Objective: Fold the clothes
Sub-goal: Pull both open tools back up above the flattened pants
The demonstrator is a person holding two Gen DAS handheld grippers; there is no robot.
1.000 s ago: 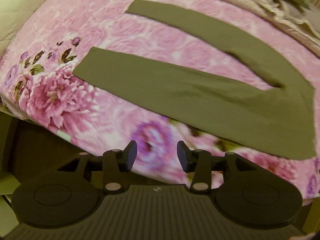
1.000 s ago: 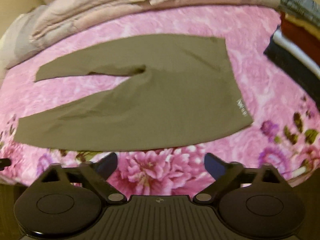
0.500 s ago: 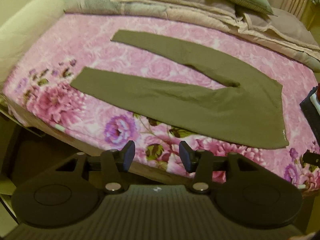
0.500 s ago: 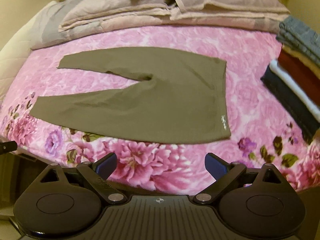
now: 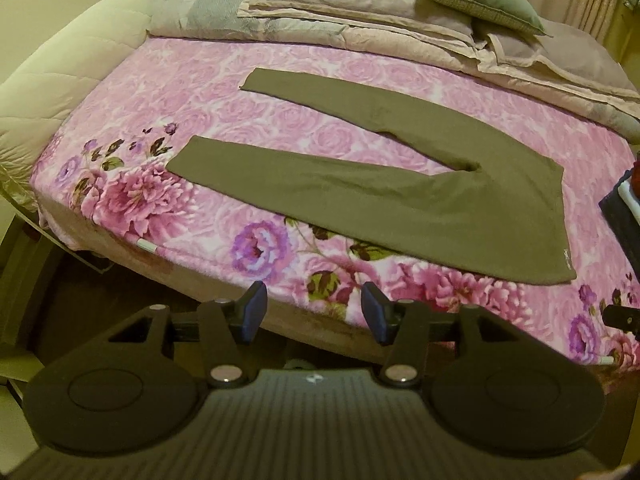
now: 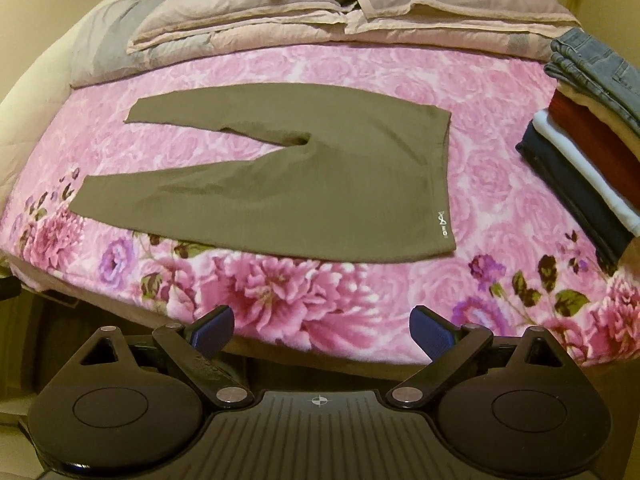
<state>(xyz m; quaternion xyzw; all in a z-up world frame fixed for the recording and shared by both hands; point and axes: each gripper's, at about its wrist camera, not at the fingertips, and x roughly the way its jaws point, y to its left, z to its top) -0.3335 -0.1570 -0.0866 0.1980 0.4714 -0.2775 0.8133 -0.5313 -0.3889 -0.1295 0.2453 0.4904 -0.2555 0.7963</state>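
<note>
Olive-green leggings [image 5: 400, 200] lie flat on the pink floral bed, legs spread apart to the left, waistband to the right; they also show in the right wrist view [image 6: 304, 184]. A small white logo [image 6: 442, 220] marks the waistband's near corner. My left gripper [image 5: 314, 312] is open and empty, held off the bed's front edge, apart from the leggings. My right gripper [image 6: 322, 330] is wide open and empty, also off the front edge, below the waist part.
The pink floral bed [image 6: 280, 288] fills both views. A stack of folded clothes [image 6: 588, 152] stands at the right. Folded beige quilts [image 5: 360, 28] and a green pillow [image 5: 480, 0] lie along the far side. The bed's front edge drops to dark floor.
Both grippers have pulled back and up from the bed, so more of the bed, quilts and clothes stack shows. The leggings have not moved. Both jaws stay open.
</note>
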